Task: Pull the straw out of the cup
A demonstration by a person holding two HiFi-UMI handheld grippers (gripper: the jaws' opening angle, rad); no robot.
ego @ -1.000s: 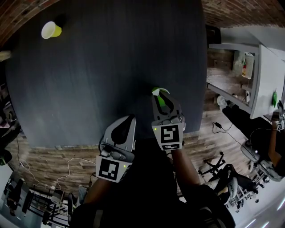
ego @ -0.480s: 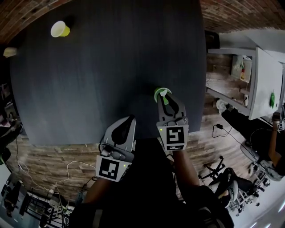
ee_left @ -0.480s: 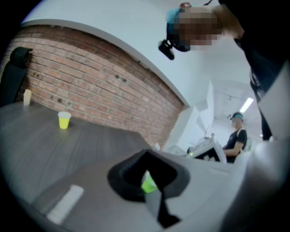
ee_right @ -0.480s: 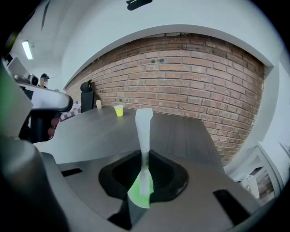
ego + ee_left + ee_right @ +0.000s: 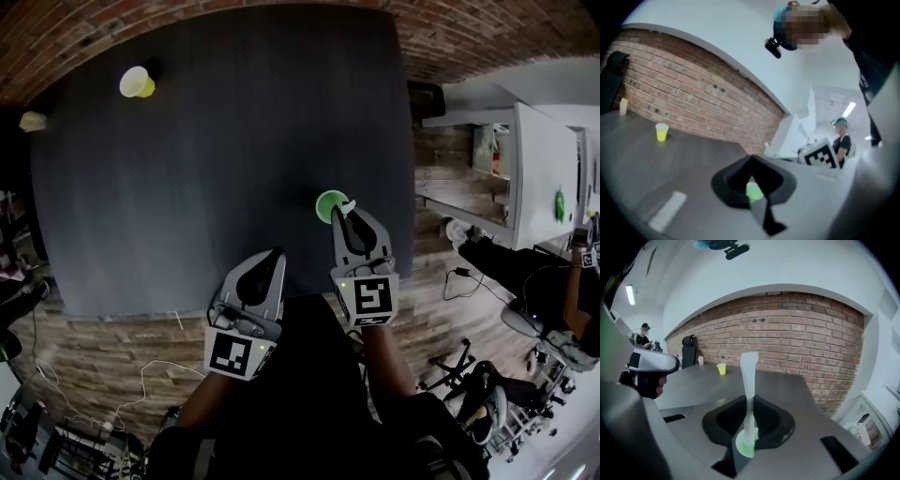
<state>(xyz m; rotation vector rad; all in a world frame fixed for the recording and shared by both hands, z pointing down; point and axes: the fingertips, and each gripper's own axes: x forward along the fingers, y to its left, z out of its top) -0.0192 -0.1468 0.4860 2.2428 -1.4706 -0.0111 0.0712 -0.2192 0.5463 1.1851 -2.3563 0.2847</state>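
A small green cup (image 5: 328, 204) stands on the dark table (image 5: 187, 187) near its front right corner. My right gripper (image 5: 349, 215) hovers just behind it, shut on a white paper-wrapped straw (image 5: 349, 205). In the right gripper view the straw (image 5: 749, 380) stands upright between the shut jaws of the right gripper (image 5: 750, 405), its lower end over the mouth of the green cup (image 5: 746, 447). My left gripper (image 5: 274, 253) hangs over the table's front edge, shut and empty. In its own view the left gripper (image 5: 752, 165) looks past its jaws at the green cup (image 5: 753, 192).
A yellow cup (image 5: 137, 82) stands at the far left of the table, with a small pale object (image 5: 33, 121) beyond the corner. A brick wall runs behind. A white desk (image 5: 548, 159) and chairs stand on the wood floor to the right.
My right gripper has drawn back toward me with the straw, and the green cup now shows whole beyond its tips. The left gripper has stayed put.
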